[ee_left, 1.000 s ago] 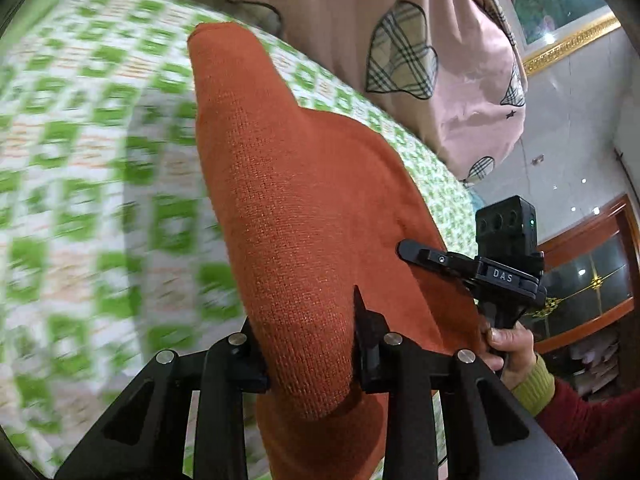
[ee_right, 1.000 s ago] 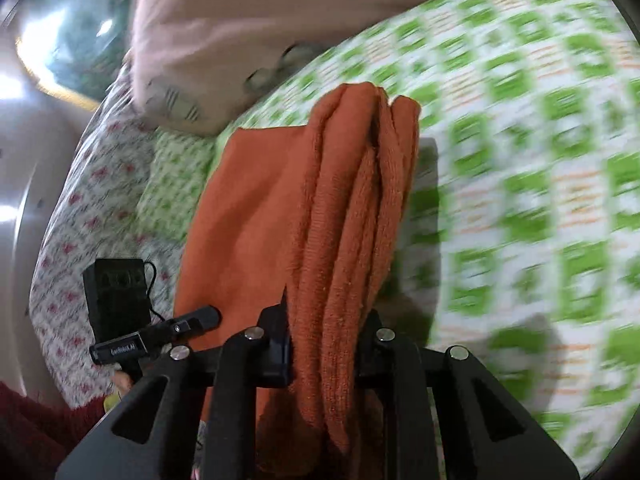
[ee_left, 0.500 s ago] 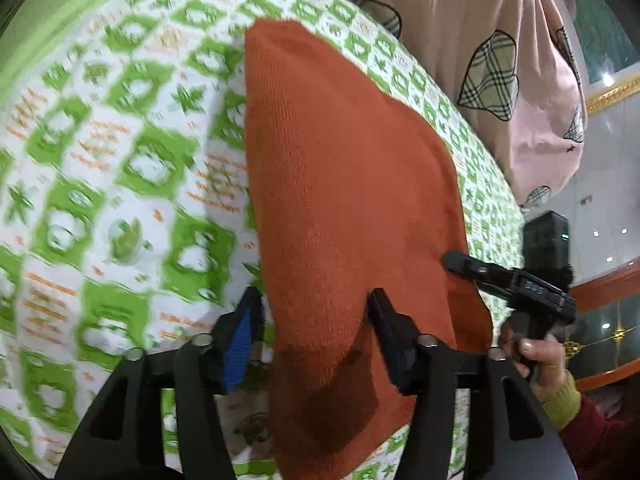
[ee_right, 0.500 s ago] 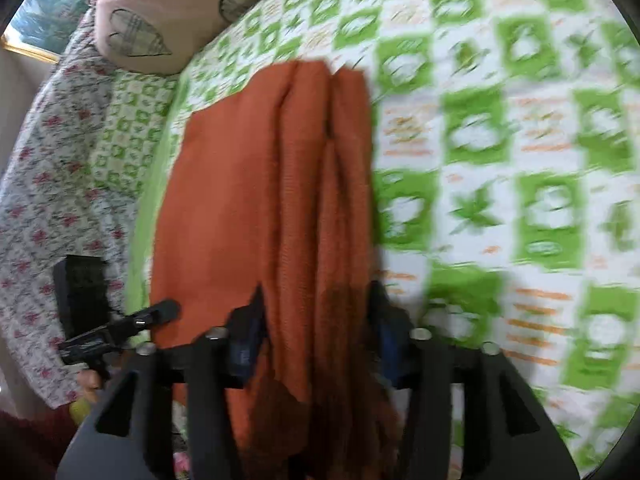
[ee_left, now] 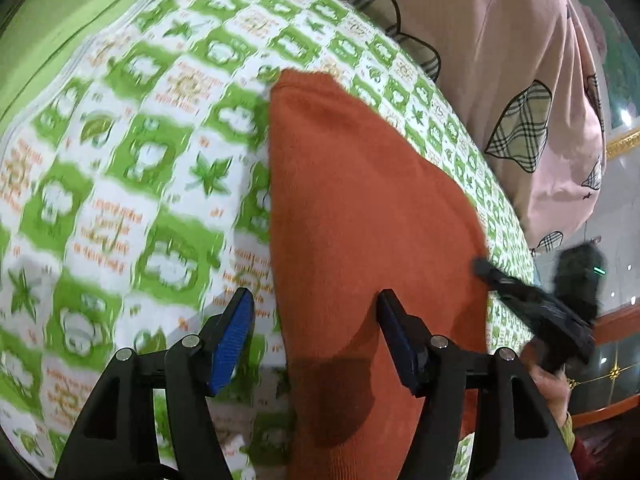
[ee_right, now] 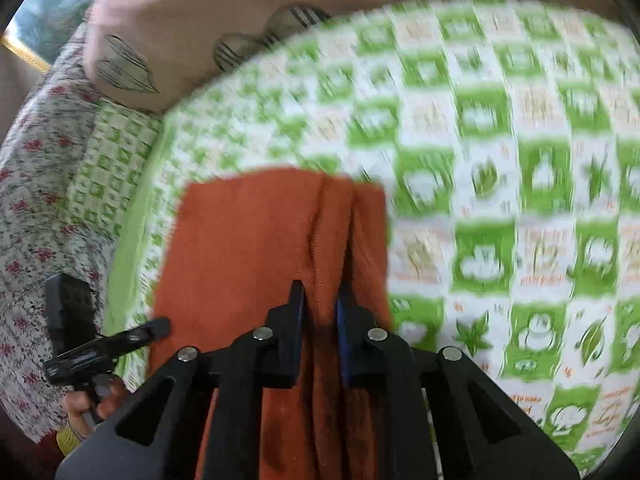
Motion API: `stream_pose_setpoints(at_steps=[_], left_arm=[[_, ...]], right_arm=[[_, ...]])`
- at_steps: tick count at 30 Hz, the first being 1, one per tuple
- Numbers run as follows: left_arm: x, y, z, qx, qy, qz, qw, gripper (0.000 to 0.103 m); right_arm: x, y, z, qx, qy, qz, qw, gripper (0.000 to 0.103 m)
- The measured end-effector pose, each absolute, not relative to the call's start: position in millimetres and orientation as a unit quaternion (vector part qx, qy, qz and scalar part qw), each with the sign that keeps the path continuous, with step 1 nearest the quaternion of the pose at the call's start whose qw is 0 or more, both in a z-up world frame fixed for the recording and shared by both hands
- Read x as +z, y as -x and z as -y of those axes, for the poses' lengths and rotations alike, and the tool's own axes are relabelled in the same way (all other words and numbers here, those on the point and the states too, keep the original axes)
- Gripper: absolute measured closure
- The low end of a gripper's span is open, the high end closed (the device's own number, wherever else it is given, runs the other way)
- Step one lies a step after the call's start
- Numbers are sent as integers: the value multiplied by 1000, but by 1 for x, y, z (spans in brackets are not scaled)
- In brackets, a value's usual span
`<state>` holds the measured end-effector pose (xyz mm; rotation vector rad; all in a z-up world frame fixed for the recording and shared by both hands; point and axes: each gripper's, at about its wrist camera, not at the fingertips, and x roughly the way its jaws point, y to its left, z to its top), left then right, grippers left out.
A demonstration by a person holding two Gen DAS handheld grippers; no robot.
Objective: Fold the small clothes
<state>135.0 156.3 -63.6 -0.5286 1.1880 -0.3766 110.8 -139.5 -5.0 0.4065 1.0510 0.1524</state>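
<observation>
An orange knitted garment (ee_left: 360,200) lies folded lengthwise on the green-and-white checked bedspread (ee_left: 120,160). My left gripper (ee_left: 315,294) stands open over the garment's near left edge. One blue pad is above the bedspread, the other above the cloth, and neither presses. In the right wrist view the garment (ee_right: 248,248) shows stacked folds along its right side. My right gripper (ee_right: 321,286) has its jaws closing, narrow, with a ridge of those folds pinched between the pads. A finger (ee_left: 492,276) of the right gripper touches the garment's right edge.
A pink quilt with plaid hearts (ee_left: 500,60) lies heaped at the far side of the bed (ee_right: 180,32). A floral sheet (ee_right: 32,200) lies at the left in the right wrist view. A hand (ee_right: 92,400) holds the left gripper's handle. Wooden furniture (ee_left: 616,320) stands beyond the bed.
The garment went from hanging in both grippers to lying flat on the bed. The left jaws opened and let it go. The right jaws opened, then narrowed again on the folds.
</observation>
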Motion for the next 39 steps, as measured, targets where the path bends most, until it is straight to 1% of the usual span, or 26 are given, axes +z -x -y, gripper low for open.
stream_pose_setpoints(at_steps=[1,3,5,6,7,8,10,12,14,15,17,18,20,21,22,24,26,27,31,32,33,34,36,39], left_arm=[[-63,-140,-155,-175,242,-547,782,38],[-65,-155,-150,-175,243,-547,781,38],[-70,-173,-148,-169,243,-545,784,39],[-72,-184,-145,-164,240,-542,788,48],[-74,-194,-143,-162,236,-539,792,63],[-74,-204,-140,-161,225,-538,796,66],[-69,-216,-133,-143,187,-530,814,78],[-64,-225,-125,-125,139,-529,827,79],[-60,-225,-123,-119,121,-532,829,78],[-57,-222,-123,-117,117,-534,829,78],[-46,-205,-126,-126,120,-532,828,75],[-42,-195,-128,-131,120,-530,829,70],[-32,-165,-131,-143,119,-526,830,62],[-29,-148,-133,-147,119,-526,829,55],[-26,-128,-134,-151,119,-528,828,51],[-23,-88,-135,-157,111,-533,824,49],[-23,-52,-135,-154,101,-538,822,40],[-24,-37,-136,-153,100,-539,822,34],[-34,22,-130,-163,108,-541,818,27],[-38,30,-127,-159,101,-543,818,26],[-41,37,-123,-156,94,-545,818,26],[-45,43,-120,-155,90,-544,820,26],[-51,49,-113,-154,83,-530,830,26],[-63,47,-104,-136,65,-522,839,27]], right_arm=[[11,-105,136,100,-192,-467,857,89],[28,-96,133,125,-186,-440,870,89],[18,-100,138,106,-174,-463,862,89],[7,-104,142,92,-173,-477,857,89],[-3,-107,146,80,-174,-490,850,89],[-10,-111,149,72,-175,-498,846,89],[-25,-116,150,59,-163,-513,841,89],[-31,-117,151,53,-158,-519,838,89],[-29,-117,153,50,-159,-523,836,87],[-25,-115,154,49,-164,-526,833,83],[-16,-112,153,48,-170,-529,830,80],[-9,-105,155,51,-174,-526,831,79],[7,-83,157,67,-180,-512,837,71],[11,-75,157,72,-183,-509,838,60],[15,-65,157,79,-184,-506,839,52],[19,-42,156,95,-185,-504,838,50],[19,-17,156,106,-183,-509,834,50],[17,-2,155,113,-182,-513,831,50],[1,23,145,122,-168,-536,818,50],[-4,26,142,122,-160,-541,816,50],[-7,29,142,124,-156,-542,816,52],[-11,28,138,128,-149,-544,816,72],[-16,22,134,138,-144,-551,810,98],[-3,13,132,156,-168,-533,815,98]])
